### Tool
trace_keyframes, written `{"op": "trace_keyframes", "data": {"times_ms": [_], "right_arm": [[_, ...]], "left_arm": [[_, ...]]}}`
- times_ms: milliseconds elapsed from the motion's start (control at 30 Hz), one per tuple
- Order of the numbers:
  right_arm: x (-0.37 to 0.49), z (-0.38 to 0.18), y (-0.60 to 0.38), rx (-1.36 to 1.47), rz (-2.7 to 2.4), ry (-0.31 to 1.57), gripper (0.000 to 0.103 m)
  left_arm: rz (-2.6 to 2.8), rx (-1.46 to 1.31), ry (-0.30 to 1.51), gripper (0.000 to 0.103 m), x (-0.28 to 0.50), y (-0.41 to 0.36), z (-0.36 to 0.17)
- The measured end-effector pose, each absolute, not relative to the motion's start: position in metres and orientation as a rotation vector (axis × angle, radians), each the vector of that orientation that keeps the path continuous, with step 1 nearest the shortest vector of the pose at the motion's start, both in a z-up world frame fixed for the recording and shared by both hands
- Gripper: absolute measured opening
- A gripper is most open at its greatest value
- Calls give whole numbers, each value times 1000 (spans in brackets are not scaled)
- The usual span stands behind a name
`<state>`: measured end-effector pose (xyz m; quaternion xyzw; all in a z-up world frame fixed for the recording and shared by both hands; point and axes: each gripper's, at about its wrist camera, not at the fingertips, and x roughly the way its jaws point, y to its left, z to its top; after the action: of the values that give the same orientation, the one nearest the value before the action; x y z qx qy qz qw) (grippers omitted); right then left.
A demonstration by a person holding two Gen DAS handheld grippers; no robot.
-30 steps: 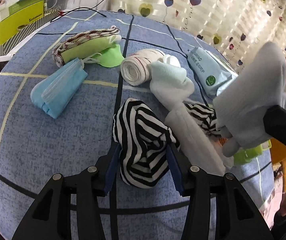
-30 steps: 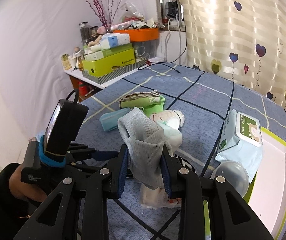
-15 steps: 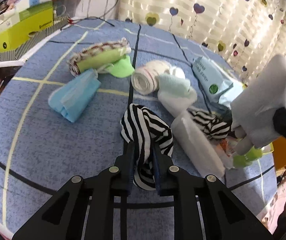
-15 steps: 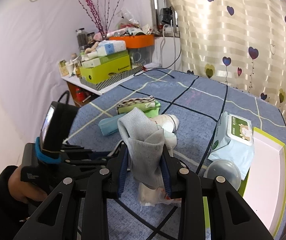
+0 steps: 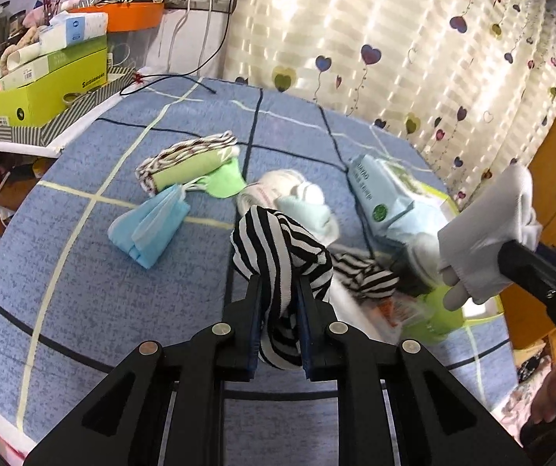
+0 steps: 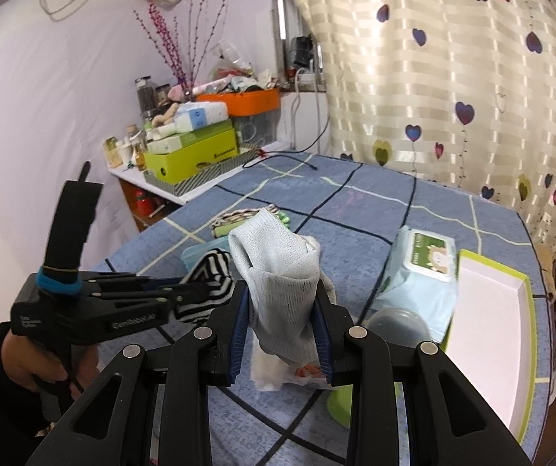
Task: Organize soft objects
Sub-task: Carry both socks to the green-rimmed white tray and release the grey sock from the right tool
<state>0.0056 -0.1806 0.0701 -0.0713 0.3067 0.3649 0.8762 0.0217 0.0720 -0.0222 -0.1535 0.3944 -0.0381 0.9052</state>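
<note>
The left gripper [image 5: 279, 291] pinches a striped sock [image 5: 278, 248], its jaws pressed tight on the fabric, which bulges above the tips and hangs clear of the blue bedspread [image 5: 83, 291]. At three o'clock from it, the right gripper [image 6: 281, 310] clamps a grey sock [image 6: 278, 268] with jaws partly spread around the bunched cloth, also held in the air. Under them lies a second striped sock [image 5: 367, 275]. Farther, at ten o'clock, lies a blue mask [image 5: 145, 229], and beyond it a green mask [image 5: 225, 184] against folded cloths [image 5: 184, 159]. At twelve o'clock sits a white roll [image 5: 266, 190]; at one o'clock, a wipes pack [image 5: 386, 202] beside a green-rimmed tray [image 6: 487, 330].
</note>
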Motion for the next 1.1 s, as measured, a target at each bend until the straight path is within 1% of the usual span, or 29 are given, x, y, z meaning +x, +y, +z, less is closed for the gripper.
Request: {"op": "trace_keyframes", "data": {"times_ms": [533, 900, 1100], "right_arm": [[22, 78, -272, -33, 580, 611, 29], [34, 65, -341, 55, 447, 630, 29], [44, 50, -363, 82, 405, 679, 29]], "left_arm": [[-209, -230, 743, 17, 40, 3, 21], [-344, -154, 737, 17, 58, -70, 38], [-406, -125, 757, 17, 68, -107, 36]]}}
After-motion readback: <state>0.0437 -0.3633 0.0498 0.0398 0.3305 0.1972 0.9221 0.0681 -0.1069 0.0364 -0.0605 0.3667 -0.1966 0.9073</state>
